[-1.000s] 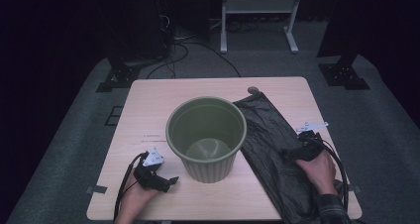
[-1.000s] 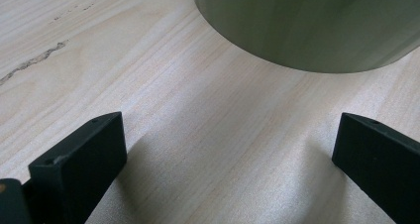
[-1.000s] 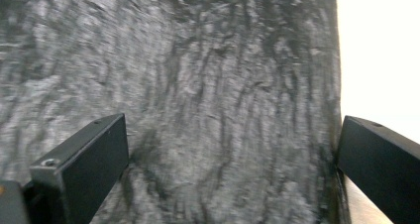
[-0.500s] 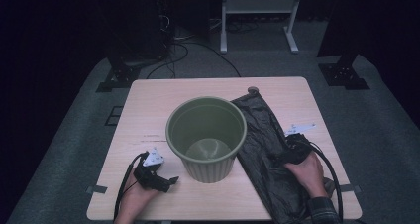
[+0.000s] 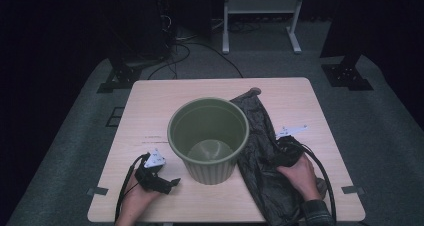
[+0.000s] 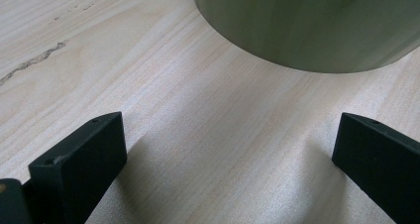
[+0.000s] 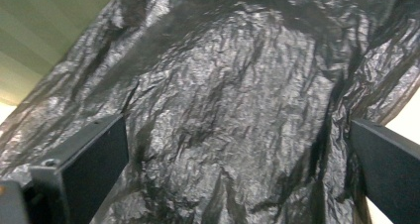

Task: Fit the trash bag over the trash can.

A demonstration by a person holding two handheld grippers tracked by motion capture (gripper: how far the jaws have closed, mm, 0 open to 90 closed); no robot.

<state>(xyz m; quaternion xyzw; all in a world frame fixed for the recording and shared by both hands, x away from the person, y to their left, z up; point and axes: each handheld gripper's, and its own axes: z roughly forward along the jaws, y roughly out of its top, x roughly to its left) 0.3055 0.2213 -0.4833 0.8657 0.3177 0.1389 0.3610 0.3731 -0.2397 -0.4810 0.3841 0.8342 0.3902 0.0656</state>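
- Since the earlier frames the right tool [image 5: 286, 147] has moved left across the black bag [image 5: 265, 151], from near the bag's right edge toward the bucket [image 5: 208, 137]; the bag now lies bunched closer against the bucket's right side, while the left tool [image 5: 159, 178] has stayed put.
- The right tool rests over the middle of the bag, with the person's right hand [image 5: 301, 176] behind it at the near right of the tabletop [image 5: 150, 111].
- In the right gripper view its jaws stand wide apart, with crinkled bag [image 7: 233, 110] spread between them and nothing gripped; the green bucket wall [image 7: 44, 21] shows at the upper left.
- The green bucket stands upright in the middle of the tabletop, its mouth open upward.
- The bag stretches from the far side beside the bucket's rim down to the near right edge, touching the bucket's right side.
- The left tool lies at the near left, just beside the bucket's base; its jaws are wide open over bare wood [image 6: 223, 149], with the bucket's bottom edge [image 6: 307, 26] ahead.
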